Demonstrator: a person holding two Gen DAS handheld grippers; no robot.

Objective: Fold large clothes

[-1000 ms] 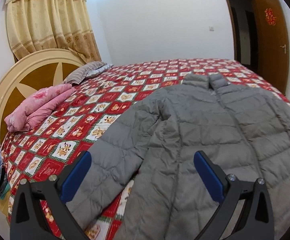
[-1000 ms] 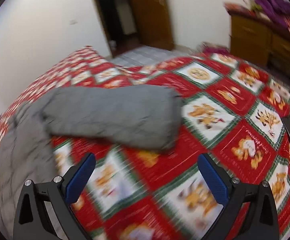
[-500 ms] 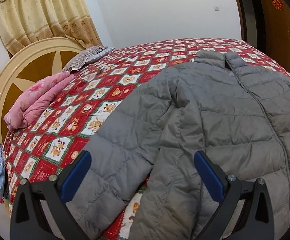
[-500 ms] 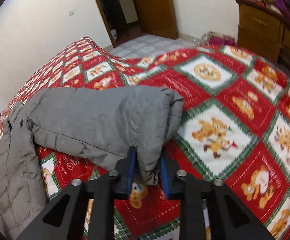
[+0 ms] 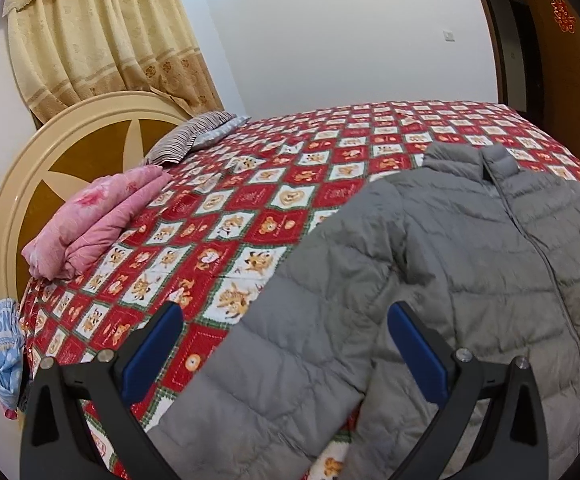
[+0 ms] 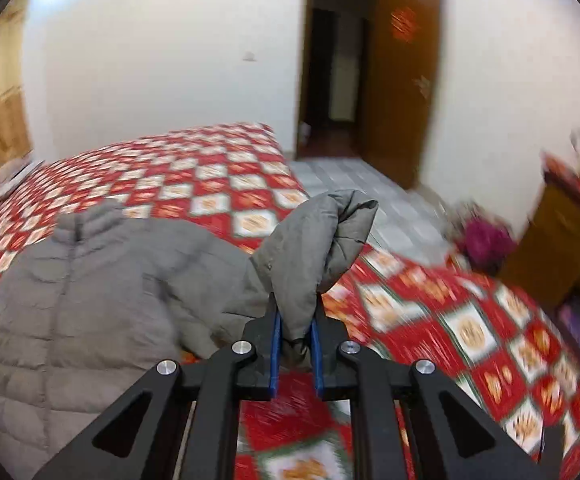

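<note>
A grey puffer jacket (image 5: 470,260) lies front up on the red patterned bedspread (image 5: 249,208), collar toward the far side. My left gripper (image 5: 285,312) is open and hovers above the jacket's near sleeve (image 5: 290,380), touching nothing. In the right wrist view, my right gripper (image 6: 294,308) has its jaws closing on the cuff end of the other sleeve (image 6: 314,240). The pads press on the fabric, and that sleeve is lifted off the bed and bunched above the fingers. The jacket body (image 6: 89,280) lies to its left.
A folded pink blanket (image 5: 97,220) and a striped pillow (image 5: 193,136) lie by the round headboard (image 5: 69,152). Blue cloth (image 5: 3,344) hangs at the bed's left corner. An open wooden door (image 6: 402,80) and a dresser (image 6: 562,232) stand beyond the bed.
The right gripper went from wide open to clamped on the sleeve cuff, then rose and rolled, lifting the sleeve off the bed. The left gripper drifted sideways over the near sleeve, still open.
</note>
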